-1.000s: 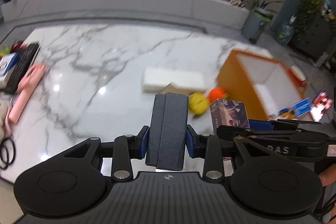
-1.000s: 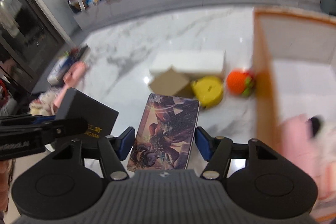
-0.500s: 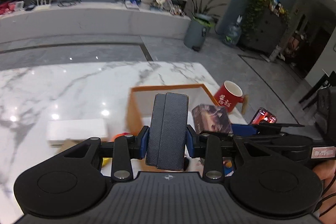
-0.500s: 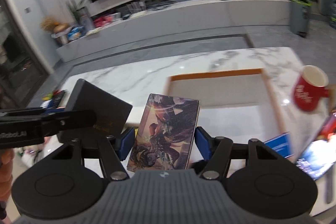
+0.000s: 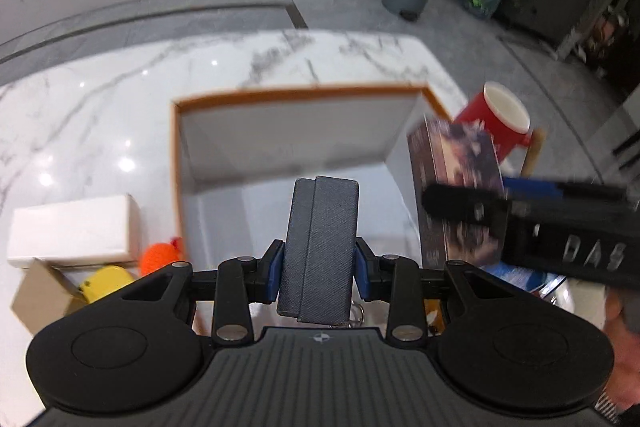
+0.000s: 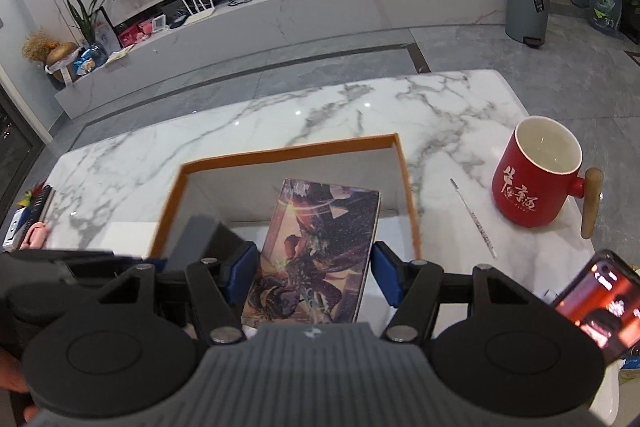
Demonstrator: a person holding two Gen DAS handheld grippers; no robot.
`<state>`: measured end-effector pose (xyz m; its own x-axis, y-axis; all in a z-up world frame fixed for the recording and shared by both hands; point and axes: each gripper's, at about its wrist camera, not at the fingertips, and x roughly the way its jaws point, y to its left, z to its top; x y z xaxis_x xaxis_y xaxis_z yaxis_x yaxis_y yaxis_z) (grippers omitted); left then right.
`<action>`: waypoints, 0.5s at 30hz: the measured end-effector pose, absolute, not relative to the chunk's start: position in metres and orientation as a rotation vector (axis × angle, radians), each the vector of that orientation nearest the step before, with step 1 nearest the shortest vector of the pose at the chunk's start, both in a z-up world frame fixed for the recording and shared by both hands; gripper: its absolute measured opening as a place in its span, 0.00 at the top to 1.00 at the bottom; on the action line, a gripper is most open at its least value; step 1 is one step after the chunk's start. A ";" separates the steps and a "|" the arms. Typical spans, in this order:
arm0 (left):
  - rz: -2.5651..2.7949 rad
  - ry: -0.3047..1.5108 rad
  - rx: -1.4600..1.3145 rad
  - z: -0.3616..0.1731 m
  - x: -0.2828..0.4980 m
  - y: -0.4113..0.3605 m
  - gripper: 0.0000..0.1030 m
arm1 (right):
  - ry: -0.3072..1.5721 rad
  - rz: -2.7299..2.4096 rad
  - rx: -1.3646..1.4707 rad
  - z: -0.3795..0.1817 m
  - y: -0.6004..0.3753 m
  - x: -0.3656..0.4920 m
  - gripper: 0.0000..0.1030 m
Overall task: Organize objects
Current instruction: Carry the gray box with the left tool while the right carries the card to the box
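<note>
My left gripper (image 5: 319, 273) is shut on a dark grey textured box (image 5: 320, 247), held upright over the open orange-rimmed white box (image 5: 296, 95). My right gripper (image 6: 314, 277) is shut on a flat box with dark fantasy artwork (image 6: 320, 251), also above the orange-rimmed box (image 6: 288, 153). In the left wrist view the artwork box (image 5: 456, 187) and the right gripper's black body show at the right. In the right wrist view the grey box (image 6: 204, 239) and the left gripper show at the lower left.
A red mug (image 6: 536, 179) with a wooden handle stands right of the orange-rimmed box, a thin pen (image 6: 474, 217) beside it and a lit phone (image 6: 596, 303) nearer. Left of the box lie a white carton (image 5: 72, 231), an orange ball (image 5: 160, 259), a yellow toy (image 5: 106, 283) and a brown cardboard box (image 5: 40, 297).
Both grippers have swept to the right across the marble table with their boxes, from the loose items to above the orange-rimmed box. Neither grip has altered.
</note>
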<state>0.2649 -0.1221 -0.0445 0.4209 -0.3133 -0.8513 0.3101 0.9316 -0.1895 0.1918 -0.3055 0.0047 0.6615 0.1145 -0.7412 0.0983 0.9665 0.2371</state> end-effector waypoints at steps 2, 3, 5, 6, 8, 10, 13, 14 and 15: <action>-0.400 1.086 0.021 -0.054 0.265 -0.130 0.61 | 0.854 0.018 0.288 -0.001 -0.312 0.196 0.38; -0.400 1.099 0.023 -0.059 0.266 -0.134 0.61 | 0.855 0.022 0.298 -0.004 -0.315 0.198 0.38; -0.410 1.125 0.014 -0.065 0.267 -0.138 0.61 | 0.861 0.028 0.313 -0.009 -0.316 0.200 0.38; -0.413 1.137 0.010 -0.068 0.267 -0.139 0.61 | 0.865 0.033 0.321 -0.012 -0.316 0.200 0.38; -0.410 1.148 0.016 -0.071 0.266 -0.140 0.61 | 0.871 0.036 0.331 -0.018 -0.315 0.202 0.38; -0.406 1.160 0.009 -0.076 0.266 -0.140 0.61 | 0.871 0.030 0.319 -0.022 -0.313 0.202 0.38; -0.395 1.169 0.009 -0.081 0.266 -0.134 0.61 | 0.873 0.031 0.309 -0.026 -0.311 0.201 0.38; -0.389 1.169 0.008 -0.082 0.266 -0.132 0.61 | 0.875 0.033 0.306 -0.027 -0.310 0.201 0.38; -0.384 1.172 0.005 -0.082 0.267 -0.130 0.61 | 0.876 0.035 0.307 -0.028 -0.310 0.200 0.38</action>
